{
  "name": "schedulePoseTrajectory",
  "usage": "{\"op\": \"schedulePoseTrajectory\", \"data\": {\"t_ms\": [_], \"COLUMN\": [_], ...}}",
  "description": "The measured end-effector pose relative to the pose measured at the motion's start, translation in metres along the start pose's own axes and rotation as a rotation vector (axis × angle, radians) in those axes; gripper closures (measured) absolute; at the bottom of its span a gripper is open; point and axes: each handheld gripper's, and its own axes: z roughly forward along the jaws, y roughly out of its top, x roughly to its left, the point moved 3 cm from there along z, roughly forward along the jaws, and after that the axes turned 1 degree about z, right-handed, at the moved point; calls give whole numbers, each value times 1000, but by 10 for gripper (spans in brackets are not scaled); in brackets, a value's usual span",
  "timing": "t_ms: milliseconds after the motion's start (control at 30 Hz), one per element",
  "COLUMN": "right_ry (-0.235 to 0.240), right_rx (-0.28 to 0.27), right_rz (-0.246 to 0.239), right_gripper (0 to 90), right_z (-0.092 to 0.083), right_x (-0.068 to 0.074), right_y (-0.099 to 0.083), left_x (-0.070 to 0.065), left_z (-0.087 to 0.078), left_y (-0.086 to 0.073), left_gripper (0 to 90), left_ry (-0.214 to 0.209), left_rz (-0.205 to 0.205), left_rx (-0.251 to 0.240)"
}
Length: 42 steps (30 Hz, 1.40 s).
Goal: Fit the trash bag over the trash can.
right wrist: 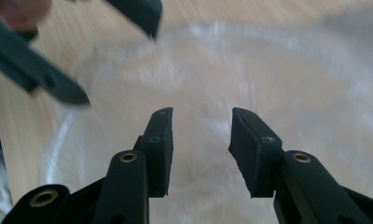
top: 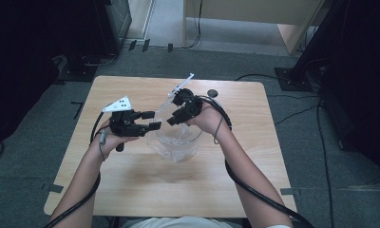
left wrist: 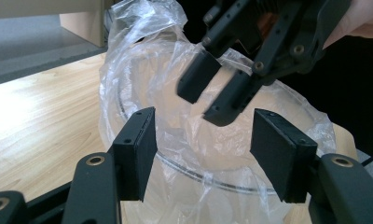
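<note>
Both sets of jaws stand open and hold nothing. Between the left gripper's [left wrist: 201, 154] jaws sits a clear bowl [top: 175, 141] lined with a thin plastic bag [left wrist: 142, 56] on the table [top: 131, 180]. Right gripper [top: 178, 115] jaws point down into the bowl.

Grey carpet floor [top: 188, 59], cables [top: 297, 111]

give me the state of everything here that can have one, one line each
clear round glass bowl: upright on the table, lined with plastic
thin clear plastic bag: open, crumpled, draped over the bowl's rim
left gripper: open, nothing between its jaws
right gripper: open over the bowl, holding nothing
</note>
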Motion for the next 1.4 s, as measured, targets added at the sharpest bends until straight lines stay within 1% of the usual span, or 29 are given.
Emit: {"op": "schedulePoseTrajectory", "data": {"t_ms": [33,67,100,133,167,233,300,367,433,467,533,600,667,733,800,900,933,967,1000,1033,1067,1100,1133,1167,1233,1267,1333,1400], "right_ry": [18,23,17,-5,-17,-7,5,17,7,8,16,23,26,4,-8,-18,-26,-30,-36,-43,-50,-49,-52,-64,-93,-101,-116,-113], "right_rx": [-4,6,35,65,89,109,114,129,150,151,139,121,113,113,111,84,80,73,68,68,62,49,28,30,44,59,71,88], "right_rz": [10,13,16,9,9,17,39,76,82,86,104,99,86,65,57,64,53,42,31,28,31,33,48,58,39,37,21,17], "right_gripper": [617,652,648,648,647,625,594,568,503,473,410,373,365,335,333,339,348,360,379,403,451,487,531,557,598,596,591,573], "right_z": [3,7,13,19,25,36,46,55,64,67,73,75,76,75,73,63,57,53,48,42,37,33,30,28,27,27,30,33], "right_x": [2,3,4,4,3,1,-3,-8,-12,-14,-16,-16,-16,-14,-12,-11,-9,-8,-6,-6,-5,-5,-6,-8,-12,-14,-16,-18], "right_y": [5,10,13,16,18,21,23,21,17,15,10,7,6,6,7,12,14,15,15,15,15,13,12,10,3,-1,-8,-15], "left_x": [0,0,0,0,0,0,0,1,1,1,1,2,2,2,2,2,2,3,4,5,5,5,6,6,5,5,6,6], "left_z": [0,0,0,0,0,-1,-1,-2,-2,-2,-2,-2,-2,-2,-2,-2,-2,-2,-2,0,2,2,3,3,3,3,3,3], "left_y": [0,0,0,0,-1,-1,-1,-2,-2,-2,-2,-2,-2,-2,-2,-2,-2,-3,-4,-7,-9,-10,-11,-10,-10,-10,-10,-10], "left_gripper": [401,401,401,401,401,401,401,401,401,400,400,399,399,400,399,399,399,397,395,391,389,380,378,378,379,379,380,380], "left_ry": [-1,-1,-1,-2,-4,-9,-12,-12,-11,-9,-7,-6,-5,-4,-4,1,3,11,20,33,36,29,30,31,34,34,32,30], "left_rz": [-1,0,1,1,2,3,4,3,1,2,-2,-1,-1,0,3,3,1,1,-7,-3,1,-16,-27,-26,-13,-14,-17,-20], "left_rx": [-1,-2,-3,-4,-3,-5,-6,-7,-7,-7,-10,-10,-13,-11,-11,-14,-16,-12,20,52,61,55,55,57,59,59,59,57]}}
